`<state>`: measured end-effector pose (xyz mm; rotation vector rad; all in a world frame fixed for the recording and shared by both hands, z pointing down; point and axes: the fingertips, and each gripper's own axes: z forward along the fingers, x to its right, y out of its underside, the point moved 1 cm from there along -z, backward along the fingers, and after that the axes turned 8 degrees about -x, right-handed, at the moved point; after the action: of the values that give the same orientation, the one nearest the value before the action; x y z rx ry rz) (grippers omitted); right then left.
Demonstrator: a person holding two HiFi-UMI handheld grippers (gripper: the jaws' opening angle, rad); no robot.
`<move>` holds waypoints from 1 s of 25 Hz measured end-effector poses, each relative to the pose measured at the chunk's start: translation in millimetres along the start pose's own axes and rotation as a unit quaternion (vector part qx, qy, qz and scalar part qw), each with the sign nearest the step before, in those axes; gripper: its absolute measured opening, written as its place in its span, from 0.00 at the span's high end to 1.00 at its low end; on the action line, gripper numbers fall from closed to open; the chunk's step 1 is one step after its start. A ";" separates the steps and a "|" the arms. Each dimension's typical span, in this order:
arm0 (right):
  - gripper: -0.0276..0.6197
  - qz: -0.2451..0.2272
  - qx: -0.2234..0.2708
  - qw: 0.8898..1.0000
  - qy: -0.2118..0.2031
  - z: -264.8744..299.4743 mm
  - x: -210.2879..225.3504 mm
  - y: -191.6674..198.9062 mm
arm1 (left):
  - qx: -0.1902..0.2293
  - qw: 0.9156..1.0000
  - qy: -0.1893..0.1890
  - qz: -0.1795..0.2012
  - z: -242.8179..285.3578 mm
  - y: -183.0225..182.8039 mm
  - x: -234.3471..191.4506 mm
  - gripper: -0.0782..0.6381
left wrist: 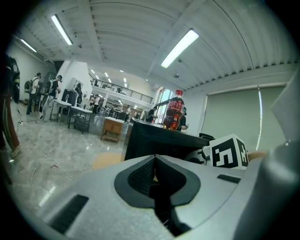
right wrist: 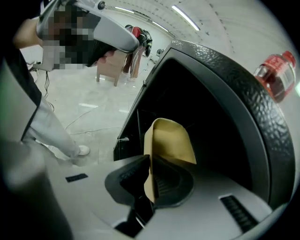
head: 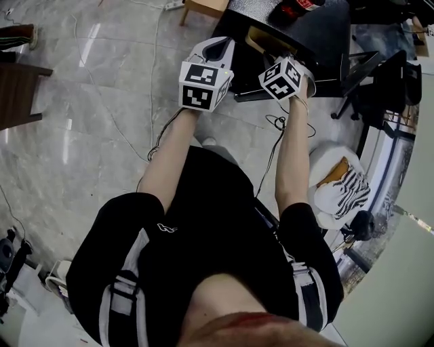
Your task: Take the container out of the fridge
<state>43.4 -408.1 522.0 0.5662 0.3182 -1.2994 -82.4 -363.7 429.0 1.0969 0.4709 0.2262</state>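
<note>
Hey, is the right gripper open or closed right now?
Shut. The right gripper has its jaws clamped on the thin wall of the tan container.

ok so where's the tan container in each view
Head view: container at top centre, just ahead of the right gripper, against the black fridge.
Left gripper view: not in it.
Right gripper view: low centre, pinched between the jaws.
Shared landmark: the red-labelled bottle standing on top of the fridge.
</note>
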 end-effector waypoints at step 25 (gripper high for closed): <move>0.94 0.397 0.294 0.869 -0.031 -146.5 -59.0 29.4 | 0.018 1.000 0.001 0.024 -40.0 17.1 79.2 0.88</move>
<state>70.1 -273.4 438.6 1.0337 -0.3715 -0.5767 -30.8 -292.2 409.4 1.1434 0.4527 0.2619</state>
